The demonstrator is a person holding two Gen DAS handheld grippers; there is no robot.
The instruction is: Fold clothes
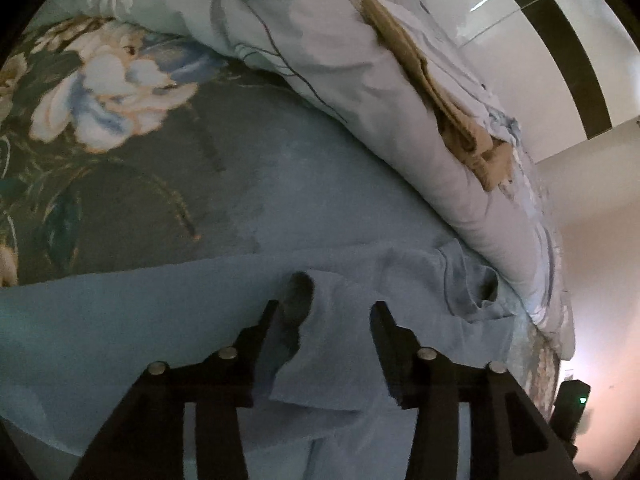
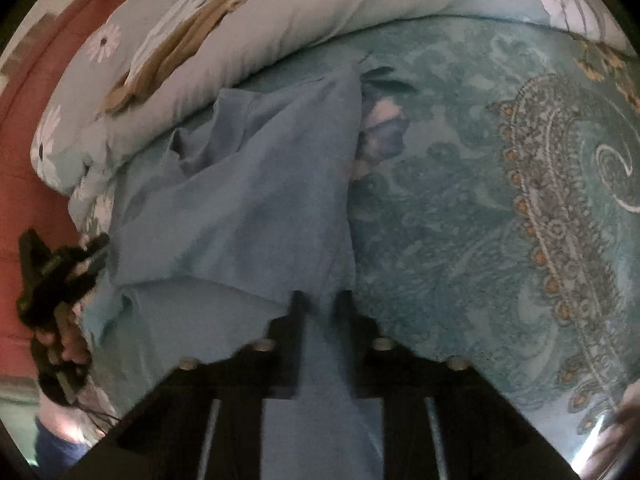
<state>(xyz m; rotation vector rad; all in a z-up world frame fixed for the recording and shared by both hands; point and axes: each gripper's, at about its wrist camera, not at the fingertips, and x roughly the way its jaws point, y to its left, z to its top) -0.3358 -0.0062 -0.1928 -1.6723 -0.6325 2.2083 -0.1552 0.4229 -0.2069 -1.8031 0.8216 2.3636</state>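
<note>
A light blue garment [image 1: 160, 312] lies spread on the patterned bedspread [image 1: 132, 184]. My left gripper [image 1: 324, 308] is open, its fingers wide apart over a raised fold of the garment near a sleeve [image 1: 472, 284]. In the right wrist view the garment [image 2: 248, 208] stretches up the bed, partly doubled over. My right gripper [image 2: 320, 300] has its jaws close together on an edge of the blue cloth that runs down between them. The left gripper [image 2: 60, 272] shows at the left edge, held in a hand.
A rolled pale floral duvet [image 1: 360, 72] with a tan cloth [image 1: 440, 92] on it lies along the far side of the garment. The teal paisley bedspread [image 2: 500, 200] extends to the right. A white wall [image 1: 600, 208] and a red-brown surface [image 2: 36, 92] border the bed.
</note>
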